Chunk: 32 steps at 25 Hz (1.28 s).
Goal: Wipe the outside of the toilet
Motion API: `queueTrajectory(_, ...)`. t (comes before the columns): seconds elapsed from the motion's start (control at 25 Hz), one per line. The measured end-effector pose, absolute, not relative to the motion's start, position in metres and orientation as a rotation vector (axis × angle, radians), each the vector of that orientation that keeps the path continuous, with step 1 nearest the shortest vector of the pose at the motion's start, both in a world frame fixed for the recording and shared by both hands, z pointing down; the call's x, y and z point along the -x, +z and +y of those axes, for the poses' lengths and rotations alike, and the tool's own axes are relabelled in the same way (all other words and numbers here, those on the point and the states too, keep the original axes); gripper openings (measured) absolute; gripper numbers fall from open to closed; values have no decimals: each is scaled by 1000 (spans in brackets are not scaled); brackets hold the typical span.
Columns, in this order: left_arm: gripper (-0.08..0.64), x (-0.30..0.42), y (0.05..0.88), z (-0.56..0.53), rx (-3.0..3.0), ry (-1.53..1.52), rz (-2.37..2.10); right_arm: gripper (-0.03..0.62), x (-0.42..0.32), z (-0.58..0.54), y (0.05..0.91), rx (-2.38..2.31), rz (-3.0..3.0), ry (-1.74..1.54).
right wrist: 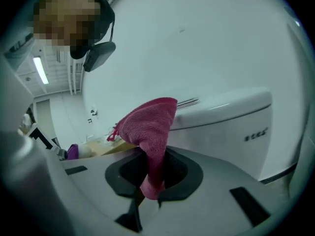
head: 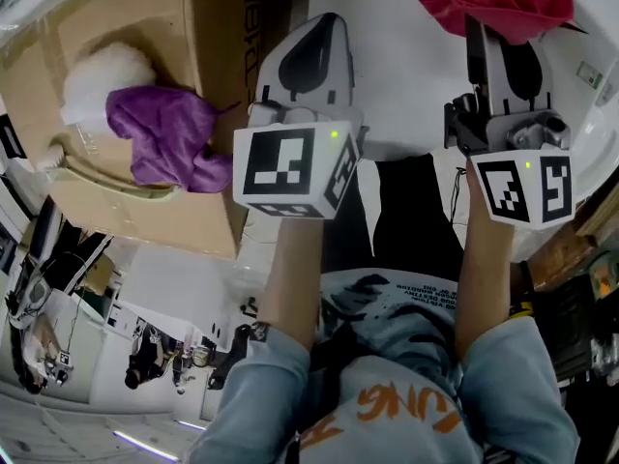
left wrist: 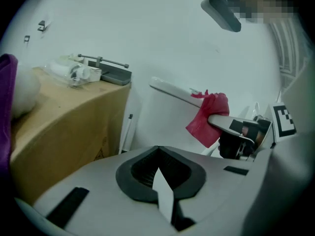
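A white wall (right wrist: pixel 197 43) backs the scene, and the view from the head looks down onto pale flooring. The toilet (right wrist: pixel 221 127) stands against that wall, its cistern just beyond the right claw (right wrist: pixel 151 178). A cardboard box (head: pixel 116 8) sits beside it on the person's left, carrying a purple cloth (head: pixel 160 129) and a white fluffy thing (head: pixel 102 75).

The right claw is clamped on a red cloth (right wrist: pixel 147 127), pinching only its narrow lower tail, with the bulk bunched loose above. The left claw (left wrist: pixel 158 173) is closed and appears to hold nothing (it hangs between box and toilet, idle).

Likely trouble starts with that thin hold. Dragged across the porcelain, the tail could slip from the pads and the cloth would drop. The loose bunch may also fold over and merely skim the surface, leaving patches unwiped. A hard push along the cistern's top edge could shift the lid. The spare left claw, being near the box, might knock the odds and ends on it during a wide sweep.

For writing, orange letters on the person's shirt (head: pixel 397 409) seem to spell KUNG, and the smaller black print above them is too fine to read. The cistern's front bears a small dark mark (right wrist: pixel 256 134) and the box has some printing (head: pixel 253 17); I cannot read either. The claws' cubes carry only square black-and-white markers.
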<state>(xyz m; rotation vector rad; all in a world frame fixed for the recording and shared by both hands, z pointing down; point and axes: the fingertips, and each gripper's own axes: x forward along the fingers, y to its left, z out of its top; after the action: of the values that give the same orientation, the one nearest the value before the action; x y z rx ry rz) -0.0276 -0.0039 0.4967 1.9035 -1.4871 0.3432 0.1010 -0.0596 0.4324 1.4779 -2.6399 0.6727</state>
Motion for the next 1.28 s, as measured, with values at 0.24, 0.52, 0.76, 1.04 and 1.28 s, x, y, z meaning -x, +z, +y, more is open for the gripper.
queueTrajectory(0.24,20,72,506,2,-1890,359,-1500,69,-12,-60,454,-1310,-2695,712)
queueTrajectory(0.52,20,84,524,-2,-1909,376,-1440,69,45,-64,487,-1166,-2674,675)
queueTrajectory(0.76,20,87,549,-8,-1889,389,-1393,69,61,-75,523,-1085,-2607,614)
queueTrajectory(1.04,20,80,573,-22,-1876,393,-1371,69,65,-84,562,-1034,-2531,636)
queueTrajectory(1.28,20,86,592,-28,-1809,406,-1422,67,58,-96,586,-1035,-2492,680)
